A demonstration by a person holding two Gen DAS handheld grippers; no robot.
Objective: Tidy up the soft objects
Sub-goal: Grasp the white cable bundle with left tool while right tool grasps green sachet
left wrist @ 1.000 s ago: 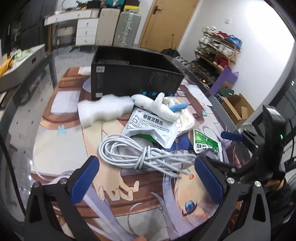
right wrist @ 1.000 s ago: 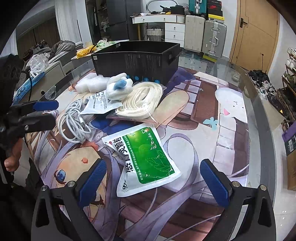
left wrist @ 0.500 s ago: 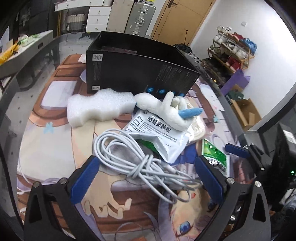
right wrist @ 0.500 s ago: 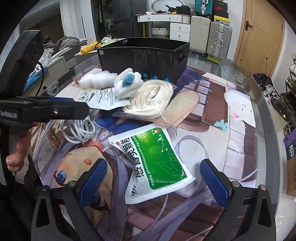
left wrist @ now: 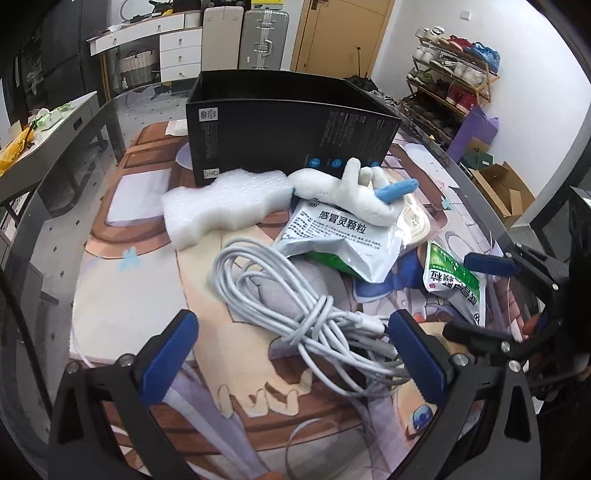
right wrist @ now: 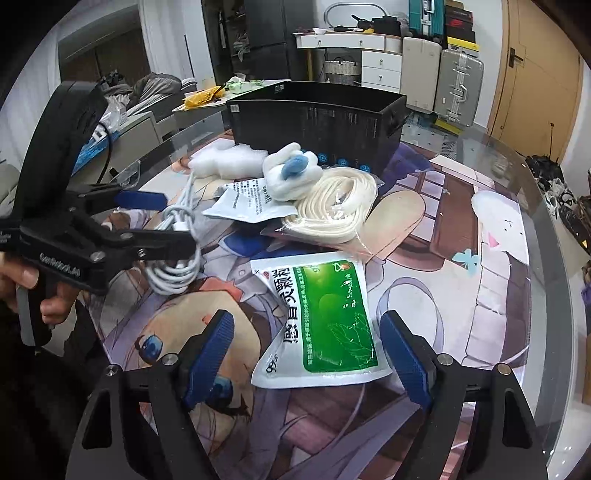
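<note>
My left gripper (left wrist: 293, 354) is open, its fingers on either side of a coiled white cable (left wrist: 295, 295) on the table mat. Behind the cable lie a white foam piece (left wrist: 218, 199), a white plush toy with a blue tip (left wrist: 354, 192) and a white medicine pouch (left wrist: 340, 240). A black open box (left wrist: 288, 125) stands at the back. My right gripper (right wrist: 308, 354) is open around the near end of a green medicine pouch (right wrist: 328, 317). A bagged cream cord bundle (right wrist: 332, 206) lies beyond it. The left gripper also shows in the right wrist view (right wrist: 147, 218).
The round glass table carries a printed cartoon mat (left wrist: 129, 295). Its edge (right wrist: 554, 295) curves off to the right. Suitcases (left wrist: 266, 33), drawers and a shoe rack (left wrist: 450, 74) stand on the floor behind.
My left gripper has moved forward and lower over the cable. My right gripper has moved forward, and its fingers now flank the green pouch.
</note>
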